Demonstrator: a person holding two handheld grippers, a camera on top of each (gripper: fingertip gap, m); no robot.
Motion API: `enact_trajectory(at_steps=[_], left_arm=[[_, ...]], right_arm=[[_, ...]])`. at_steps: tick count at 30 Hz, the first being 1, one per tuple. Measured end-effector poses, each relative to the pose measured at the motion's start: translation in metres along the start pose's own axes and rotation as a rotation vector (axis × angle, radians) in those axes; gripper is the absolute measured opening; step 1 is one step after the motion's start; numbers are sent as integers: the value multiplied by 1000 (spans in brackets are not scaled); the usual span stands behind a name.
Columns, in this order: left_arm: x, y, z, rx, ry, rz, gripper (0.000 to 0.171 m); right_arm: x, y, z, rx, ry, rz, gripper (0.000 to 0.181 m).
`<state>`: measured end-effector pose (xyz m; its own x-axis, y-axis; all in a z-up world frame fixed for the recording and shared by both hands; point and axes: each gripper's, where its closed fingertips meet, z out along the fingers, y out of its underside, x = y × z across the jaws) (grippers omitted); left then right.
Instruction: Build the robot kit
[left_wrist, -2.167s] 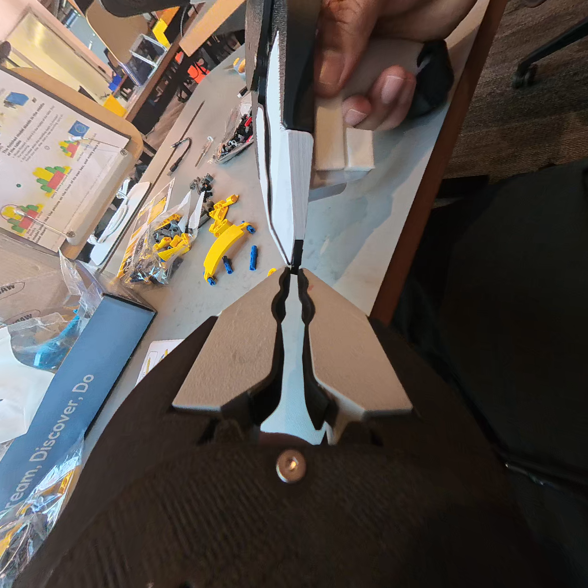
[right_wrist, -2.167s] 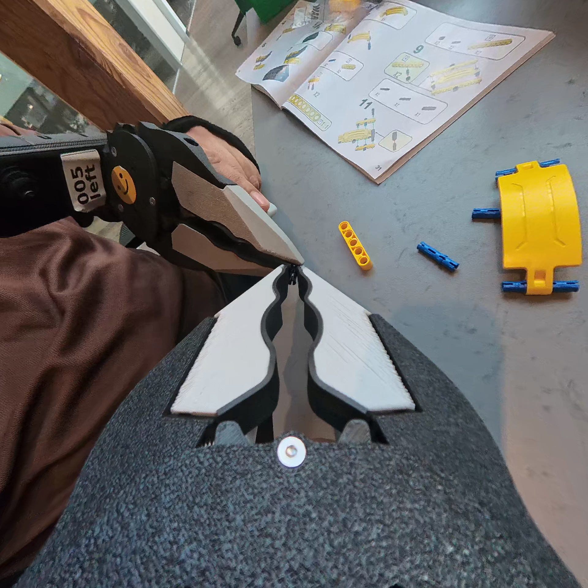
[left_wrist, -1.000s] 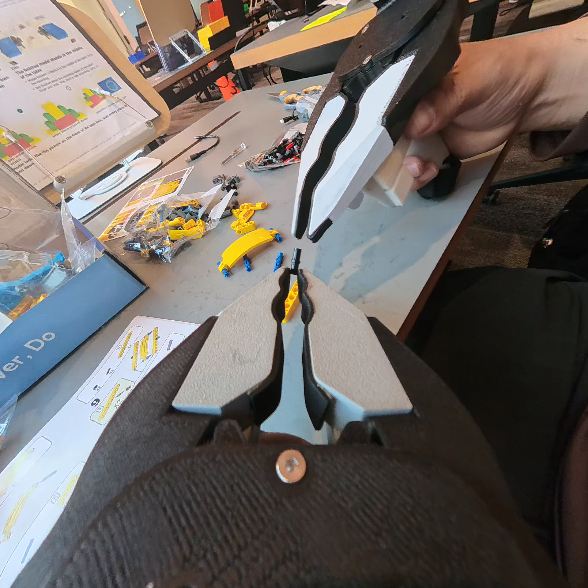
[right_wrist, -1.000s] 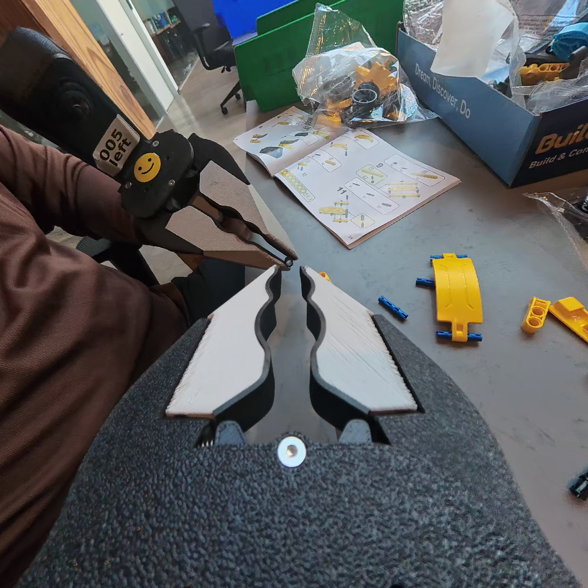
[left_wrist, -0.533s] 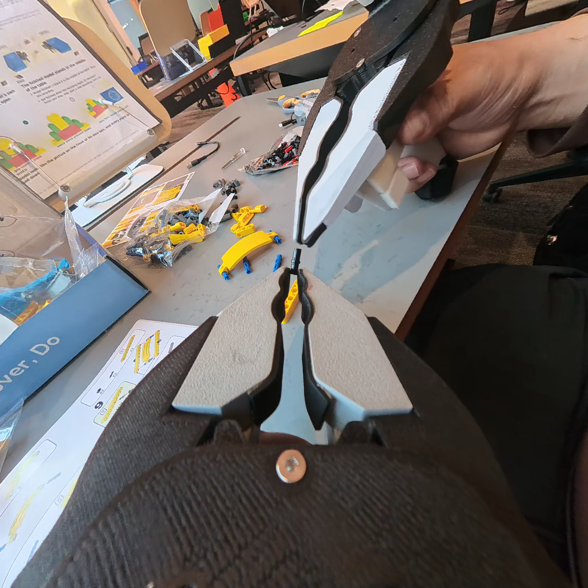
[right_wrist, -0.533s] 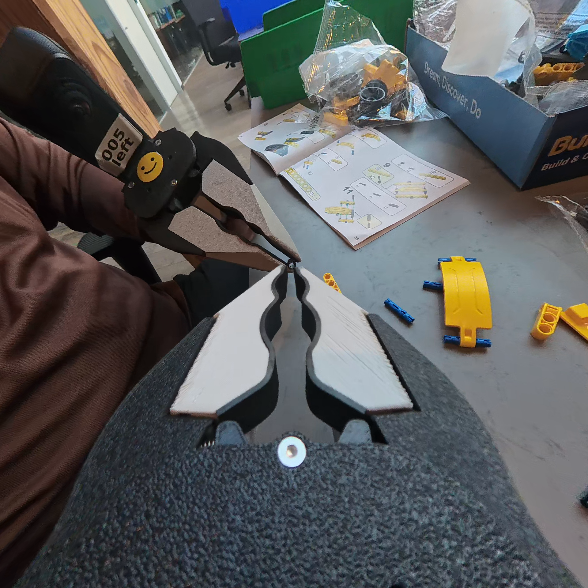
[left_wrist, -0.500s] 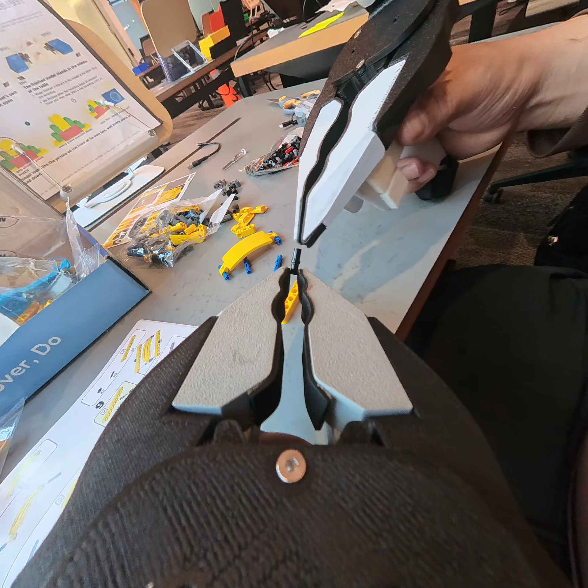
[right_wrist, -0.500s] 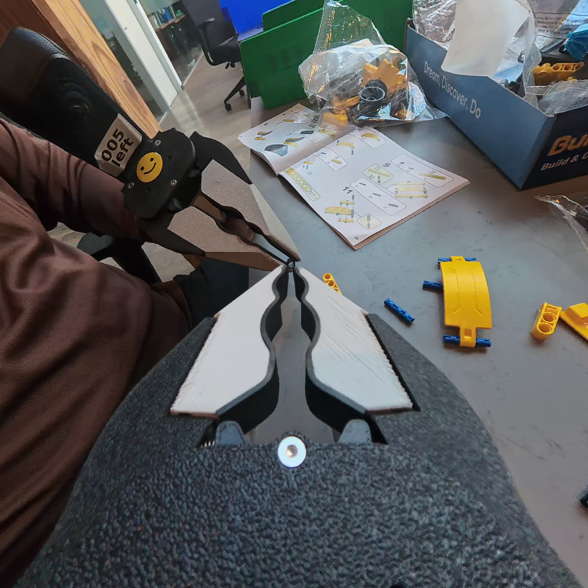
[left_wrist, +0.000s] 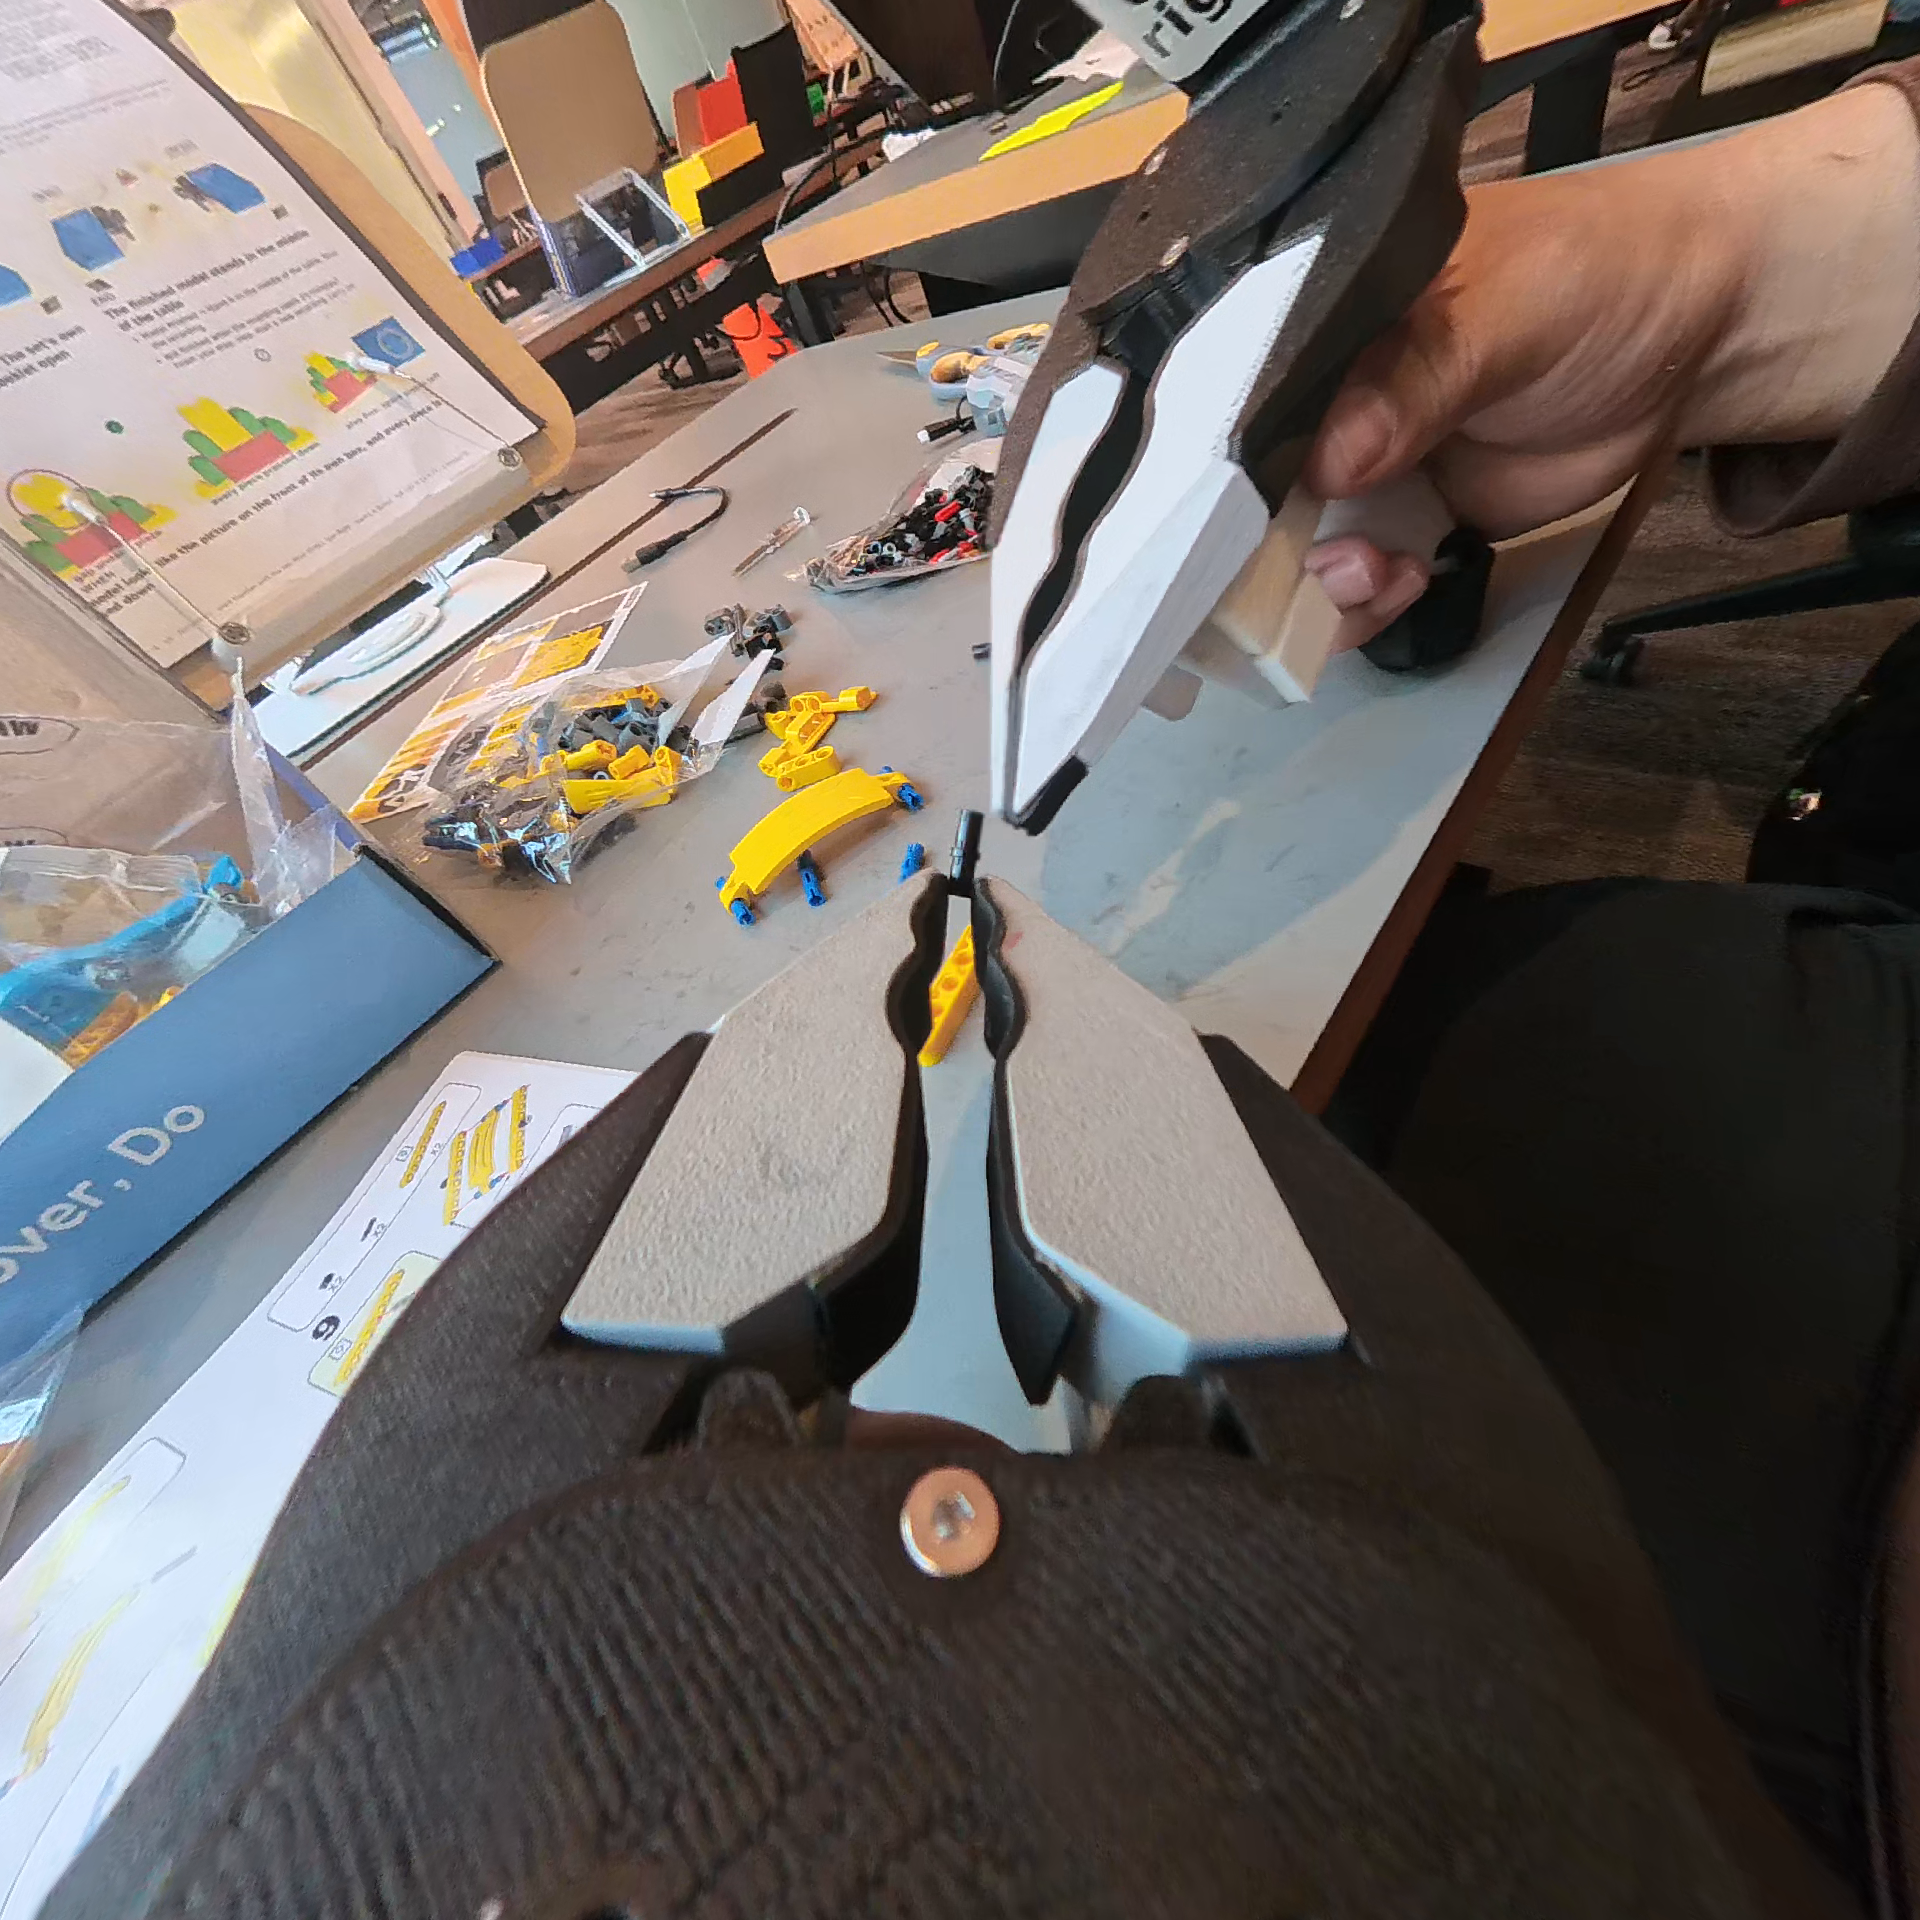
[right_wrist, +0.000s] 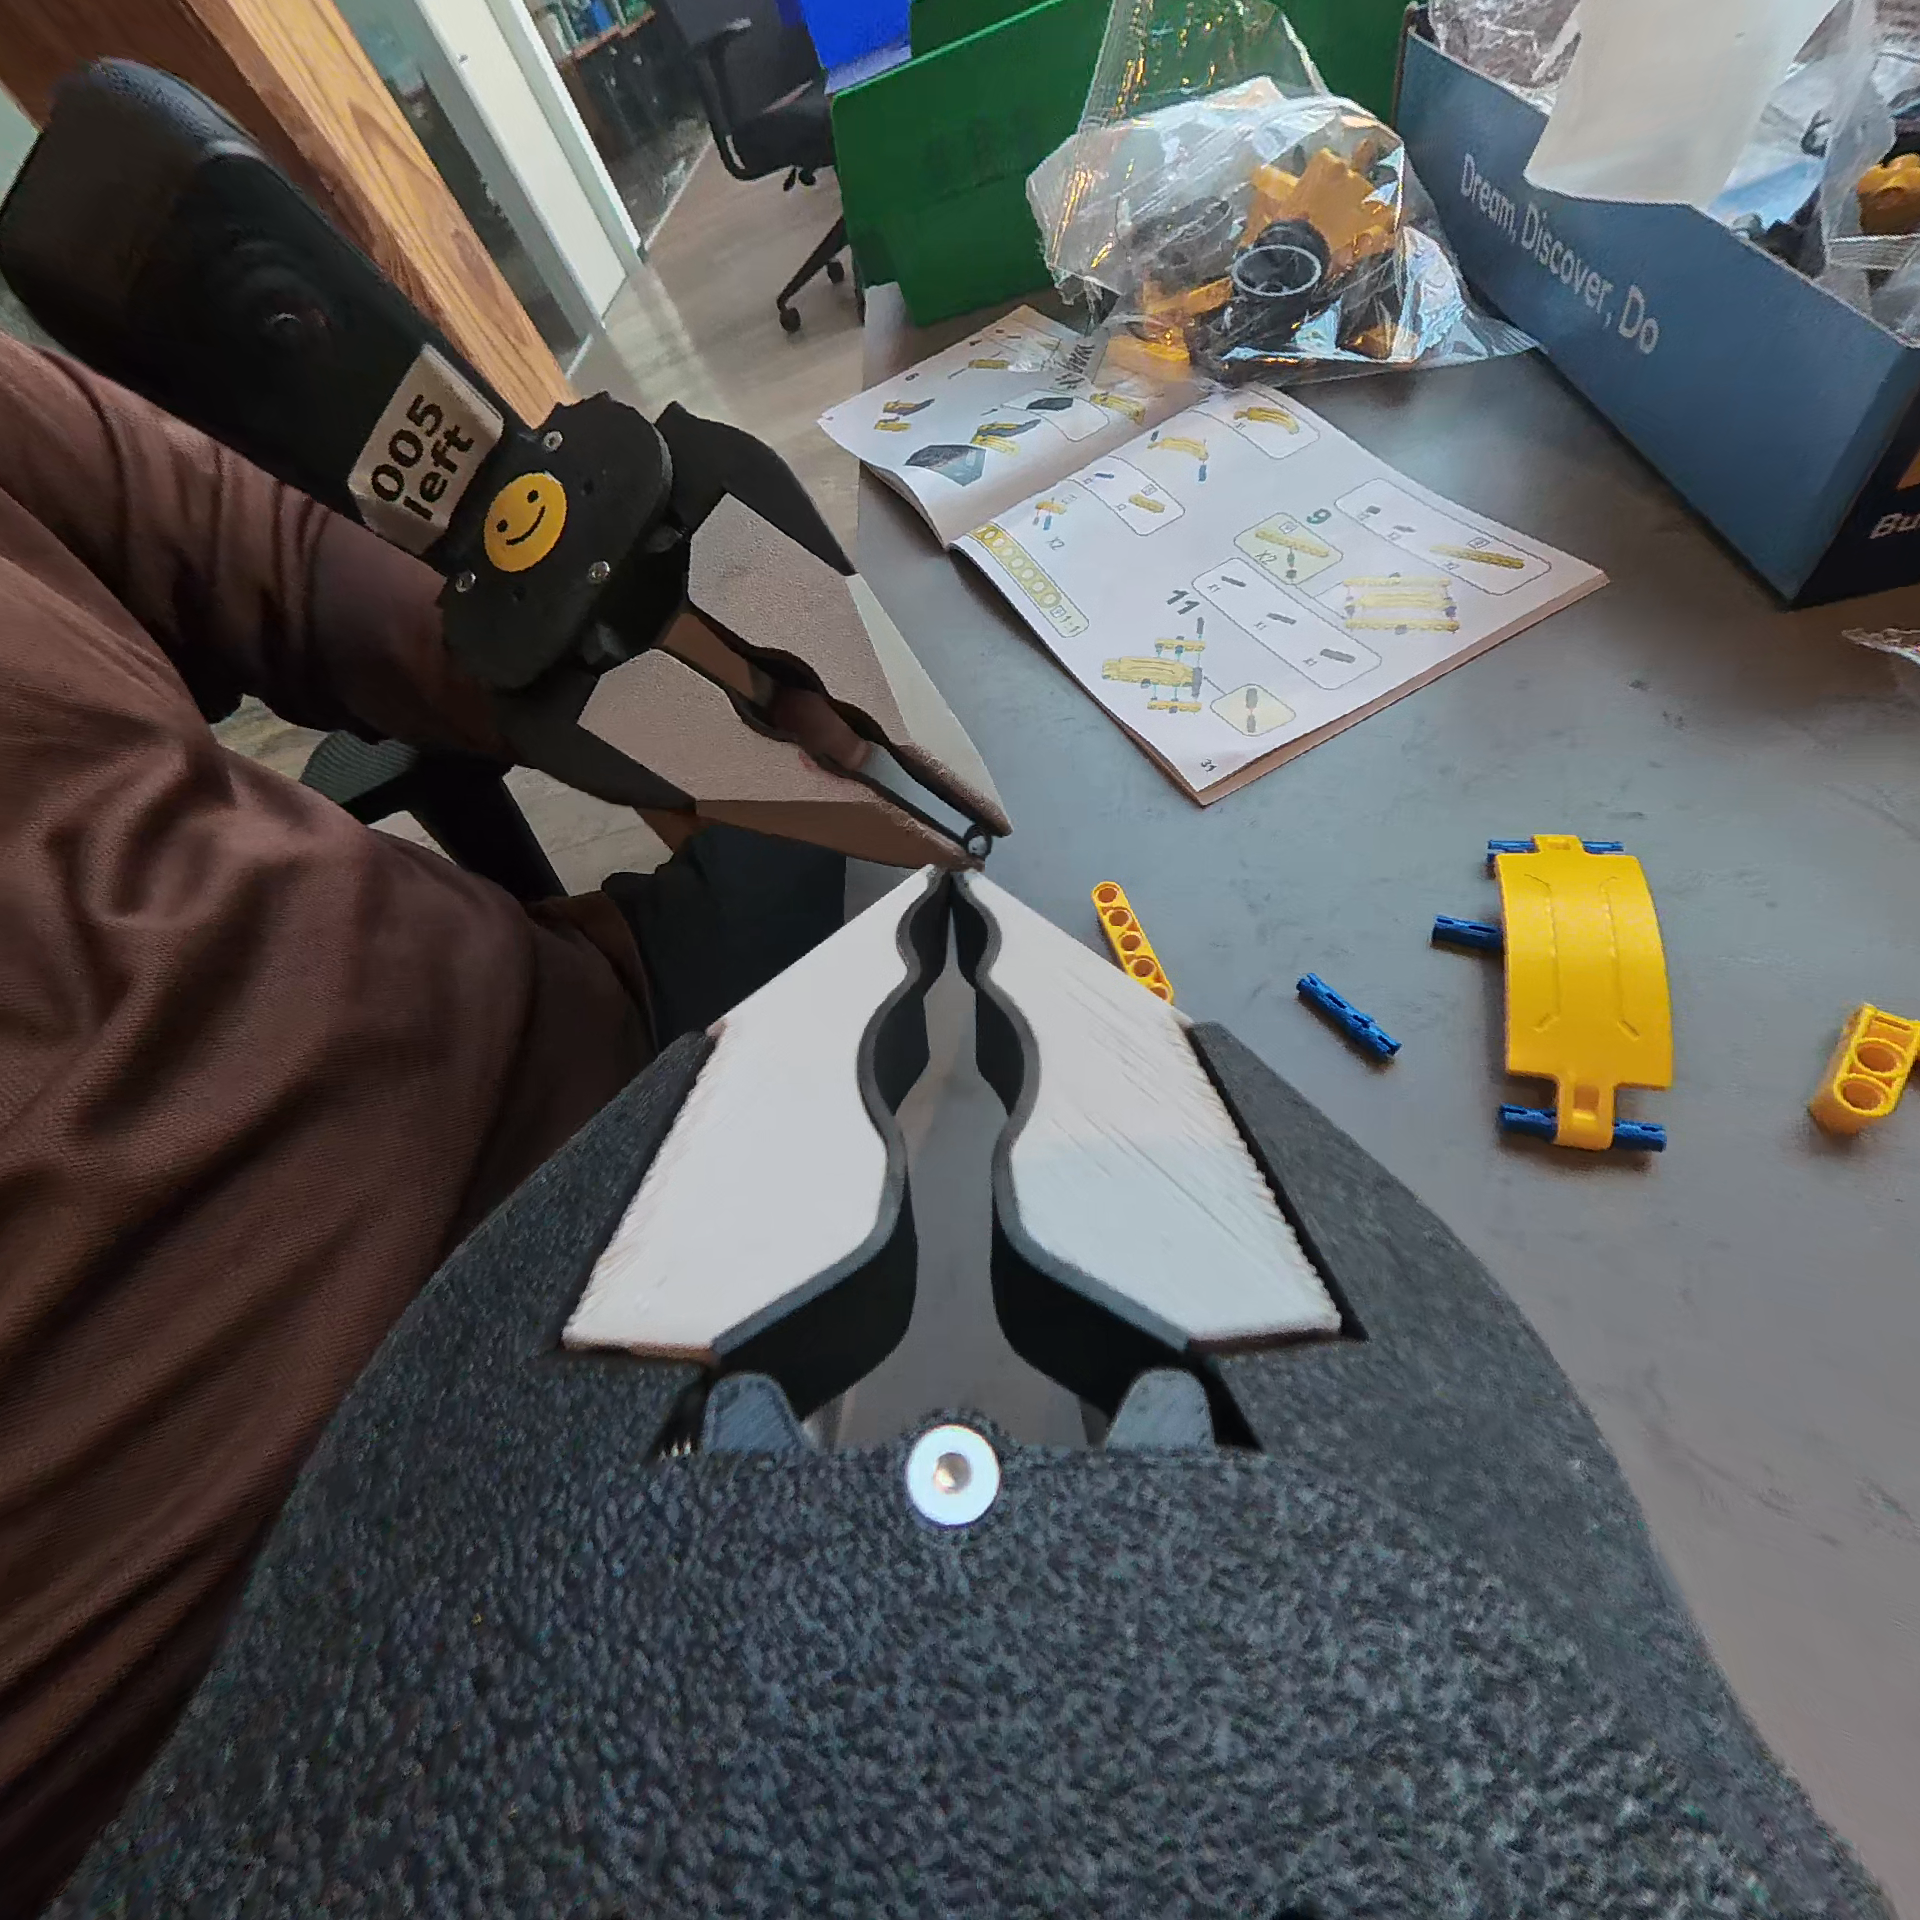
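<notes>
Hand-held grippers meet tip to tip above the near edge of a grey worktop (left_wrist: 1195, 883). The left hand-held gripper (left_wrist: 961, 883) is pinched tight on a small black pin (left_wrist: 966, 836). The right hand-held gripper (right_wrist: 951, 878), carried in a bare hand (left_wrist: 1538, 343), has its fingers pressed together with nothing seen between them.

Behind them sit a blue box (right_wrist: 1662, 343) stuffed with clear bags, an open instruction booklet (right_wrist: 1247, 582) and a torn bag of parts (left_wrist: 561, 758). Loose on the surface, well apart from both tools, lie a yellow curved panel (right_wrist: 1579, 977) with blue pegs in its corners, a yellow beam (right_wrist: 1132, 940) and a single blue pin (right_wrist: 1348, 1016).

The black pin is the smallest thing here. It juts forward out of the left fingertips, its long axis in line with them, raised off the worktop. The right tool's tips hang just up and to the right of the pin's free end, pointing down at it from the far side, so the right tool is the nearer free one.

The left wrist view shows a thin gap between those tips and the pin, and the pin's whole length. The right wrist view sees the pin only end-on (a dark ring right above its own fingertips), and there contact cannot be told. That view alone shows the brown sleeve (right_wrist: 208, 935) behind the left tool.
</notes>
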<state>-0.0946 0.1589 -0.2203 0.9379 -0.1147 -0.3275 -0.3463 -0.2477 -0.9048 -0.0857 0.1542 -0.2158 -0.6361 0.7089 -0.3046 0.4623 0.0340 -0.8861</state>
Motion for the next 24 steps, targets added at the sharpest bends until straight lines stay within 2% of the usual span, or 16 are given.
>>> enact_trajectory(at_steps=[8,14,17,20,24], left_arm=[[2,-1,-1,10,11,13,0],[5,0,0,0,20,29,0],[-1,0,0,4,-3,-13,0],[-6,-1,-1,12,-3,-68,1],[2,-1,-1,11,26,-19,1]], right_arm=[[3,-3,-4,29,0,33,9],[0,1,3,-13,20,-18,7],[2,0,2,-5,30,-4,7],[7,-4,-1,28,31,40,14],[7,-4,-2,30,29,38,14]])
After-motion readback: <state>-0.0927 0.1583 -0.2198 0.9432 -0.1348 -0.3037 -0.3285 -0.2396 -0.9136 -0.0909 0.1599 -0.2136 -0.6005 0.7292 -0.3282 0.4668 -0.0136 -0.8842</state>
